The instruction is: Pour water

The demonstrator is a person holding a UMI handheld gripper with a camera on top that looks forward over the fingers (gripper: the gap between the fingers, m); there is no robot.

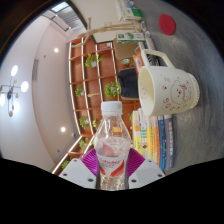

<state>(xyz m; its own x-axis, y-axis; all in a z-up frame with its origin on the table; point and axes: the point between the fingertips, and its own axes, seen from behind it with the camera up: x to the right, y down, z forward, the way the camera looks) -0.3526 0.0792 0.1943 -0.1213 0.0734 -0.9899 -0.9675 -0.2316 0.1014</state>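
Observation:
A clear plastic water bottle [112, 140] with a white cap and a red-and-white label is held between my gripper's [113, 160] magenta pads [90, 160], which press on both of its sides. The whole view is rolled sideways, so the bottle is tilted. Just beyond the cap, up and to the right, is a cream mug [167, 90] with a handle and a small printed picture, its open mouth turned toward the bottle. The mug stands on a speckled grey table [195, 45]. I see no water flowing.
A wooden shelf unit [92, 85] with small green plants fills the room behind the bottle. A stack of colourful books or boxes [155, 135] lies next to the mug. A red round object [167, 23] sits on the table farther off.

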